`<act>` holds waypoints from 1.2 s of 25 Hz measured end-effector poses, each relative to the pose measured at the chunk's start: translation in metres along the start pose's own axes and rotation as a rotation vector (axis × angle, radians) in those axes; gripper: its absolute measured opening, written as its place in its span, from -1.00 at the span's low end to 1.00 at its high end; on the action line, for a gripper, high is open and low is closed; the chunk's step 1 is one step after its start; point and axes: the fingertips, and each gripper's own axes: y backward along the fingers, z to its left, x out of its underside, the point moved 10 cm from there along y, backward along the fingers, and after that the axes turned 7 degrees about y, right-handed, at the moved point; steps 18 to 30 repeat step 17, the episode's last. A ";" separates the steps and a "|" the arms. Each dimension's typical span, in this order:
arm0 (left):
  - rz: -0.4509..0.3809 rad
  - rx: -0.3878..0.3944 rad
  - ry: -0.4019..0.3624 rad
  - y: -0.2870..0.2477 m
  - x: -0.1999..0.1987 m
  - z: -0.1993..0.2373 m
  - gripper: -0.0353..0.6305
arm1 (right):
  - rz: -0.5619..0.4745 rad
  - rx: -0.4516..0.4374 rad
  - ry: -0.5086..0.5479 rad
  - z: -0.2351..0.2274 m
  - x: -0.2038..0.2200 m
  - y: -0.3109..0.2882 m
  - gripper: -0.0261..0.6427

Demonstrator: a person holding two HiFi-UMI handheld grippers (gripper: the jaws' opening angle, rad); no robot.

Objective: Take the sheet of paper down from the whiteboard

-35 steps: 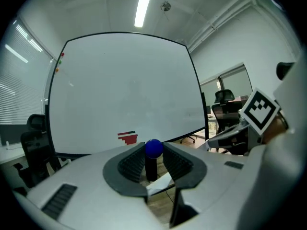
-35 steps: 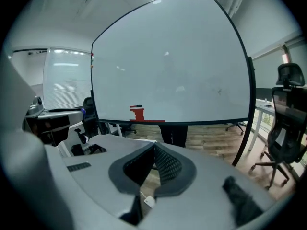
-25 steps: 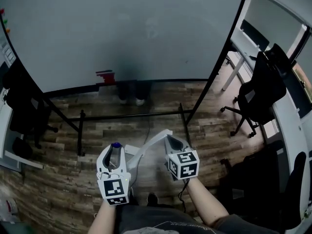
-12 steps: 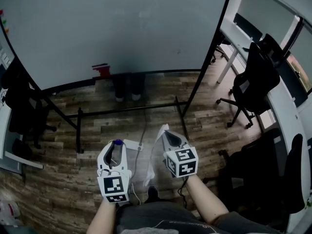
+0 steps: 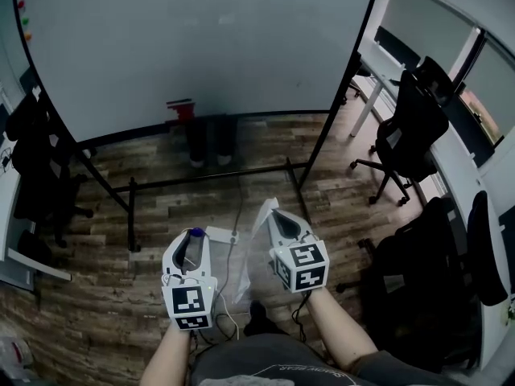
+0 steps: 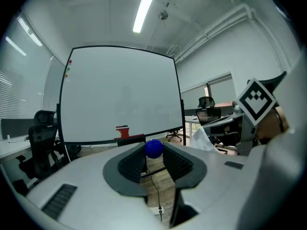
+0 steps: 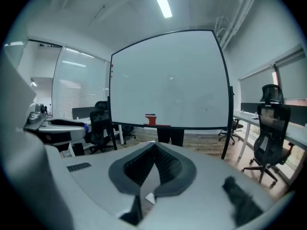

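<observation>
Both hands have come away from the board since a second ago. The sheet of paper [image 5: 259,215], which then stretched level toward the left hand, now droops from the right one with a corner standing up at the tip.

The right hand-held gripper [image 7: 154,145] is pressed together on the sheet. A pale strip of it runs between the pads in the right gripper view. In the head view the rest hangs down and toward the near left, into the gap between the two hands. So its long axis runs roughly downward from the jaw tips, and the right hand alone carries it. The left hand-held gripper [image 6: 154,152] sits just to the left of the hanging sheet, apart from it. It pinches a round blue magnet [image 6: 154,148] at its tips.

The whiteboard [image 5: 201,47] stands far ahead of both tips. Its face is bare except for small coloured dots [image 5: 24,18] at the far left top edge and a red eraser [image 5: 180,107] on the ledge. The sheet therefore looks to be fully down, and what remains, as I judge it, is only to put sheet and magnet somewhere.

Below is a wood-plank floor [image 5: 161,207] crossed by the board's black stand. A white power strip [image 5: 219,234] and its cord lie near the left hand. At the right, black office chairs [image 5: 410,127] stand by a long white table [image 5: 386,63].
</observation>
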 end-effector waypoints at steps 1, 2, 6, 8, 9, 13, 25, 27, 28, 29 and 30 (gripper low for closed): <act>-0.005 0.006 -0.002 0.006 -0.001 0.004 -0.53 | -0.005 0.004 0.002 0.008 -0.002 0.004 -0.86; -0.009 0.012 -0.005 0.013 -0.001 0.008 -0.53 | -0.009 0.006 0.004 0.016 -0.004 0.009 -0.86; -0.029 0.034 -0.016 0.036 -0.002 0.017 -0.53 | -0.021 0.016 0.021 0.042 -0.008 0.031 -0.86; -0.044 0.045 -0.018 0.046 -0.002 0.019 -0.53 | -0.029 0.028 0.032 0.052 -0.011 0.041 -0.86; -0.051 0.052 -0.020 0.051 -0.002 0.019 -0.53 | -0.033 0.034 0.035 0.057 -0.011 0.046 -0.86; -0.066 0.074 -0.011 0.077 0.003 0.020 -0.53 | -0.040 0.045 0.041 0.083 -0.008 0.065 -0.86; -0.071 0.077 0.001 0.111 0.013 0.020 -0.53 | -0.040 0.049 0.034 0.110 0.001 0.088 -0.86; -0.071 0.077 0.001 0.111 0.013 0.020 -0.53 | -0.040 0.049 0.034 0.110 0.001 0.088 -0.86; -0.071 0.077 0.001 0.111 0.013 0.020 -0.53 | -0.040 0.049 0.034 0.110 0.001 0.088 -0.86; -0.071 0.077 0.001 0.111 0.013 0.020 -0.53 | -0.040 0.049 0.034 0.110 0.001 0.088 -0.86; -0.071 0.077 0.001 0.111 0.013 0.020 -0.53 | -0.040 0.049 0.034 0.110 0.001 0.088 -0.86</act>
